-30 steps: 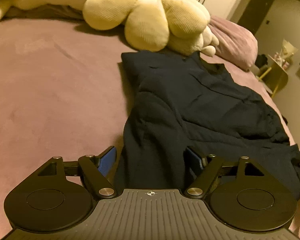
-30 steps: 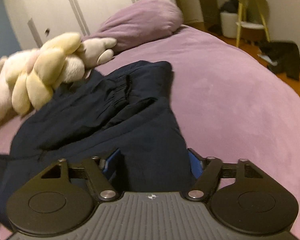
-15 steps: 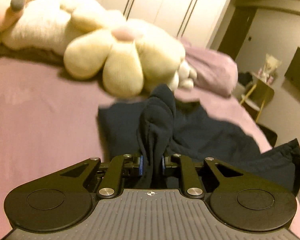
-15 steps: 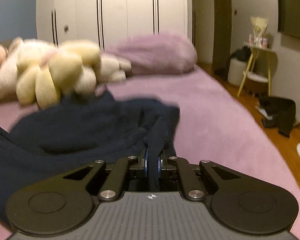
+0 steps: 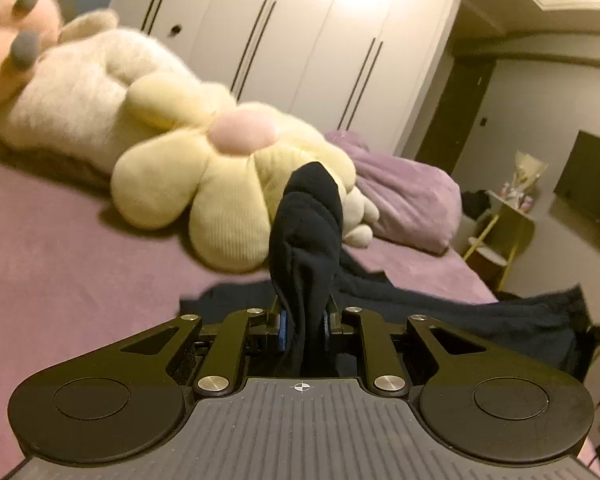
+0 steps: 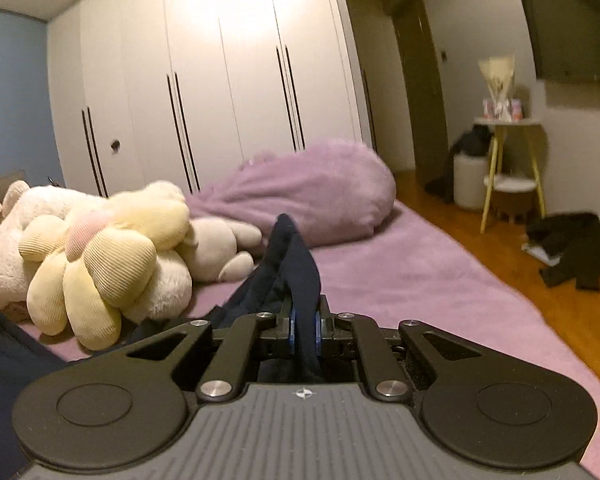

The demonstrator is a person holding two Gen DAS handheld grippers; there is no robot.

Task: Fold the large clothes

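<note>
A large dark navy garment [image 5: 460,316] lies on the purple bed [image 5: 60,264]. My left gripper [image 5: 303,326] is shut on a bunched fold of the garment, which sticks up between the fingers. My right gripper [image 6: 305,330] is shut on another edge of the same garment [image 6: 296,256], a thin fold rising past the pads. Both grippers hold the cloth lifted above the bed. The rest of the garment hangs below and is mostly hidden by the gripper bodies.
A yellow flower plush [image 5: 220,184] and a cream plush animal [image 5: 80,92] lie at the head of the bed. A purple pillow [image 6: 312,188] sits beside them. White wardrobes [image 6: 220,80] stand behind. A yellow side table [image 6: 508,160] and dark clothes on the floor [image 6: 568,248] are right of the bed.
Both grippers were open over the flat garment, then shut on its edges. Both have since lifted it, so the views now tilt up toward the wardrobes.
</note>
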